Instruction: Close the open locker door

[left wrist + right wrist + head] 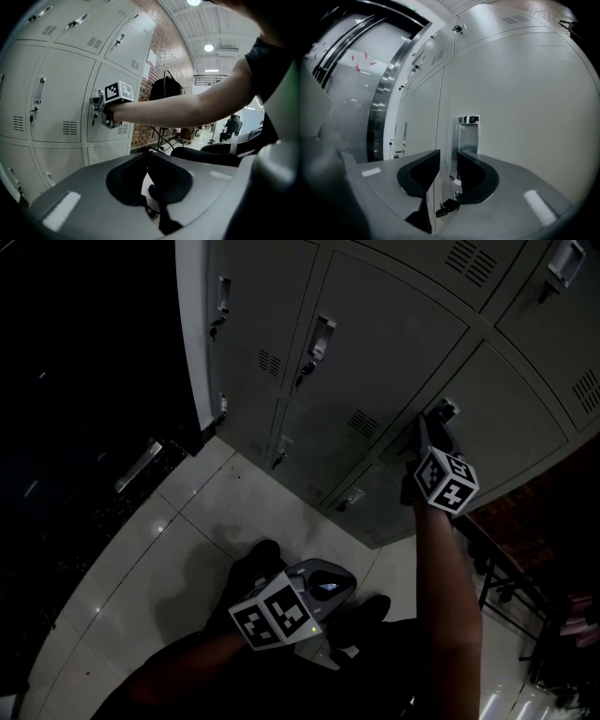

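Observation:
A bank of grey metal lockers (375, 343) fills the wall ahead. My right gripper (433, 423) is held against one locker door (520, 108), right at its recessed metal handle (468, 133). Its jaws stand a little apart, astride the seam at the door's edge, and the handle shows through the gap, gripped by nothing. That door looks flush with its neighbours. A small key lock (446, 207) sits below the handle. My left gripper (333, 582) hangs low by the person's legs, away from the lockers, shut and empty. The left gripper view shows the right gripper (101, 110) on the door.
Other locker doors with handles (320, 337) surround this one. A dark glass doorway with a steel frame (382, 93) stands left of the lockers. Pale floor tiles (178, 540) lie below. A clothes rack (166, 89) and a seated person (232, 125) are farther off.

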The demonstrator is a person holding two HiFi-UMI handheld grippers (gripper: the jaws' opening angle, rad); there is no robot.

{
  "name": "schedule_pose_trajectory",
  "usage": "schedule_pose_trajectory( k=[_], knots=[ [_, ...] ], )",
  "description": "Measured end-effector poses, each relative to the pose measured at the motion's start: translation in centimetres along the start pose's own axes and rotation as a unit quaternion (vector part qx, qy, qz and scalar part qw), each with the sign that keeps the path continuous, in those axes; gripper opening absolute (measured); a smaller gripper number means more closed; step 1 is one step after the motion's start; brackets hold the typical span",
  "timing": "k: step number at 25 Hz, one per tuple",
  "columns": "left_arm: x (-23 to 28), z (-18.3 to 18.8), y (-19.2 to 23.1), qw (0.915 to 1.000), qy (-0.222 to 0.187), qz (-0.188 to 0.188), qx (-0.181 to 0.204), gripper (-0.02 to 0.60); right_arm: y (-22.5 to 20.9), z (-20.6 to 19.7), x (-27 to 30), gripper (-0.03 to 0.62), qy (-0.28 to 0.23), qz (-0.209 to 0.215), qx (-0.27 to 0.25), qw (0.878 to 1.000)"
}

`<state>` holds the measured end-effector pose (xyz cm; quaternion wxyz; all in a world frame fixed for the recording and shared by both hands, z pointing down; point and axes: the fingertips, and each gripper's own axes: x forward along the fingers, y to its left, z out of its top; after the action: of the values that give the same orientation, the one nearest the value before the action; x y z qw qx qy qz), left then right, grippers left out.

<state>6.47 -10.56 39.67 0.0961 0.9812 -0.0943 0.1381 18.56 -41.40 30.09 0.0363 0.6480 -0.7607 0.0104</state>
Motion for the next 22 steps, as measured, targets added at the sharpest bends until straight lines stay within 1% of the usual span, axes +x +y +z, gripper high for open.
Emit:
schedule_pose_trajectory(
  k=[2, 4, 7, 10, 13, 16, 22],
  knots=[
    [-0.1, -0.1, 0.1, 1.0, 0.001, 0.001, 0.0, 0.012, 0.6, 0.0, -0.5, 0.117, 0.001, 0.01, 0.002, 1.0],
    [-0.1, -0.1, 0.2, 1.0, 0.001, 0.002, 0.0, 0.012, 1.1, -0.1, -1.1, 0.117, 0.001, 0.013, -0.006, 1.0],
    [0.0, -0.2, 0.1, 1.0, 0.001, 0.0, 0.001, 0.012, 0.6, -0.1, -2.0, 0.117, 0.004, -0.005, -0.024, 1.0],
    [0.1, -0.3, -0.1, 1.0, 0.003, -0.001, 0.004, 0.012, -0.4, 0.0, -2.9, 0.117, 0.007, -0.016, -0.013, 1.0],
    [0.1, -0.3, 0.0, 1.0, 0.001, -0.002, 0.003, 0.012, -1.0, 0.4, -4.5, 0.117, 0.005, -0.017, -0.008, 1.0],
    [0.0, -0.3, 0.0, 1.0, 0.0, -0.003, 0.003, 0.012, -0.9, 0.6, -6.7, 0.109, 0.005, -0.002, -0.016, 1.0],
    [0.1, -0.4, 0.1, 1.0, -0.002, -0.003, 0.008, 0.012, 0.4, 0.5, -13.4, 0.043, 0.003, 0.055, -0.027, 0.998]
  ],
)
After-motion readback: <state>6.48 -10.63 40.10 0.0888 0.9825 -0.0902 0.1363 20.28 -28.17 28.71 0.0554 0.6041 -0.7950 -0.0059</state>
